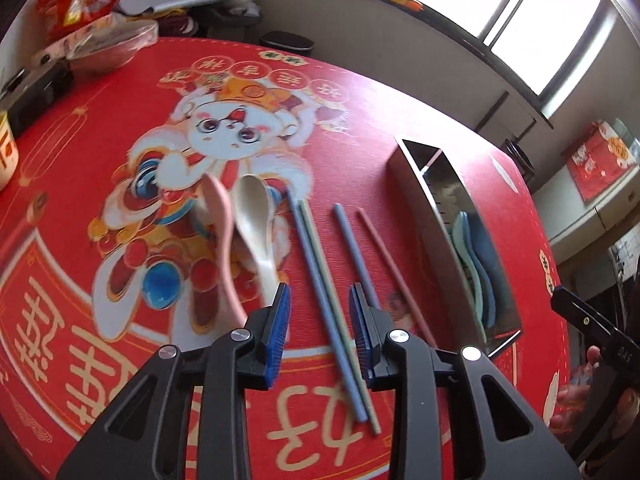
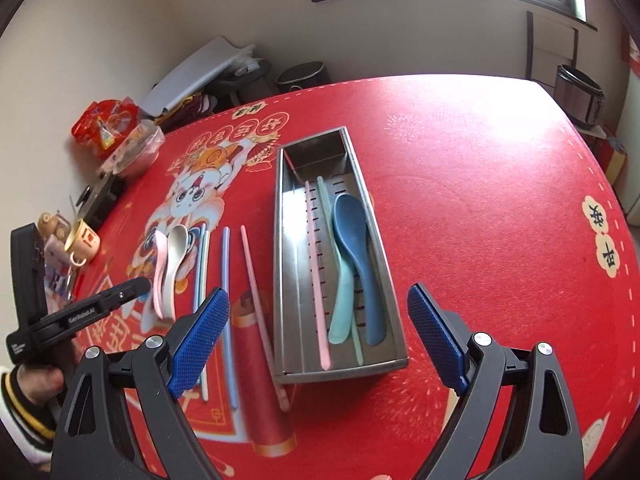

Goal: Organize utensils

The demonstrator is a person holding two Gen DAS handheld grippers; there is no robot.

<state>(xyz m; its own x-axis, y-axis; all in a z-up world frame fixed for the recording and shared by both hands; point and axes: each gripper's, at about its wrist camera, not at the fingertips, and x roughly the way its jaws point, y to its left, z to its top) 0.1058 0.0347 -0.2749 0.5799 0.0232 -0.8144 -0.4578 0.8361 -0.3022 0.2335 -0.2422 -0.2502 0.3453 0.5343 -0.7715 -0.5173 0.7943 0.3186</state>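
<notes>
**Both grippers empty over the red cloth**

We had the left gripper [image 1: 320, 300] slightly parted, nothing between its pads, above the blue and green chopsticks [image 1: 328, 292]. Our right gripper [image 2: 320, 320] gaped wide and empty over the steel tray [image 2: 376, 216], which held two spoons and two chopsticks. Pink spoon [image 1: 224, 236] and cream spoon [image 1: 256, 224] lay on the tablecloth [image 1: 100, 140].

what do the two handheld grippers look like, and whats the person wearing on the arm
Both the left gripper and right gripper are black, with silver pivot bolts and blue textured pads. White lettering marks the left one's side. The cuff is striped white, black and yellow.
</notes>
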